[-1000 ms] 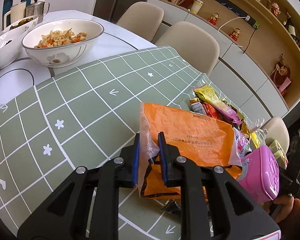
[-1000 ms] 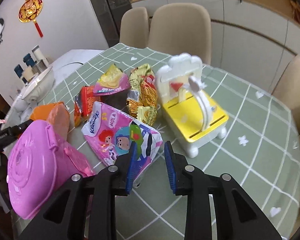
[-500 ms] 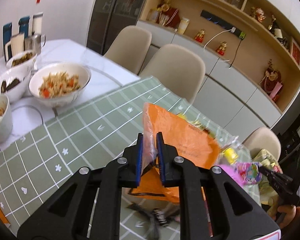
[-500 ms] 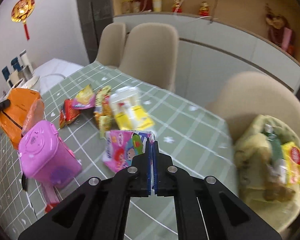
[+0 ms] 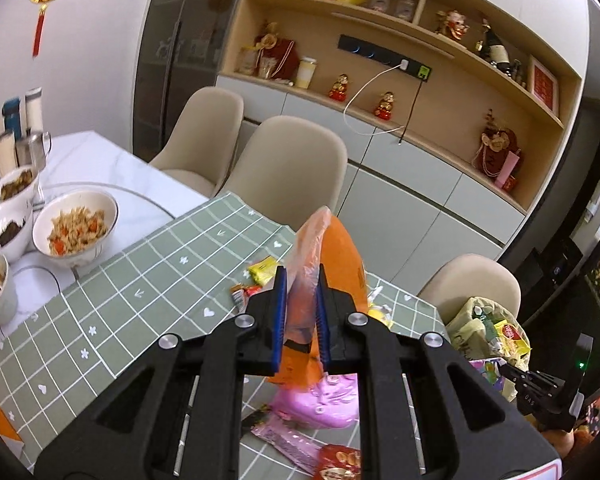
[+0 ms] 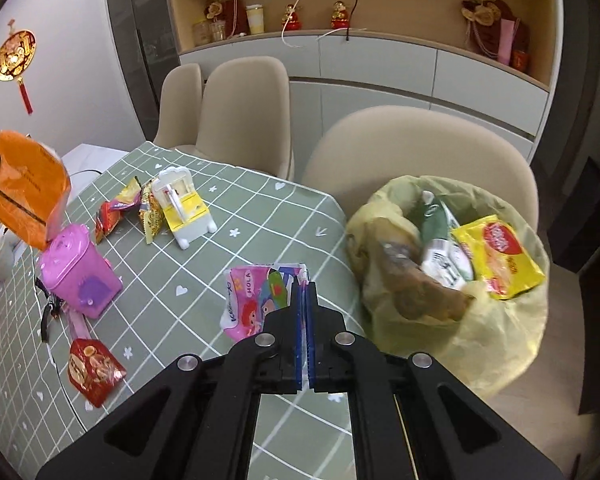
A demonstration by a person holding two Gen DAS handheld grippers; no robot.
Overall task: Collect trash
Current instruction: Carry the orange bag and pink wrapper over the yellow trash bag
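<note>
My left gripper [image 5: 300, 312] is shut on an orange plastic bag [image 5: 342, 256] and holds it up above the green checked tablecloth [image 5: 148, 280]; the bag also shows in the right wrist view [image 6: 24, 188]. My right gripper [image 6: 303, 320] is shut on a pink cartoon tissue packet [image 6: 256, 300], held above the table's right edge. Beside it stands a yellow-green trash bag [image 6: 456, 276] with wrappers inside, open at the top; it also shows in the left wrist view [image 5: 484, 328].
On the cloth are a pink toy bin [image 6: 78, 272], a white and yellow toy bin [image 6: 182, 208], a red wrapper [image 6: 94, 372] and several snack wrappers [image 6: 128, 208]. Food bowls [image 5: 74, 228] stand on the white table part. Beige chairs [image 6: 420, 156] ring the table.
My left gripper has lifted the orange bag off the cloth. My right gripper closed on the tissue packet and carried it right, toward the trash bag.
</note>
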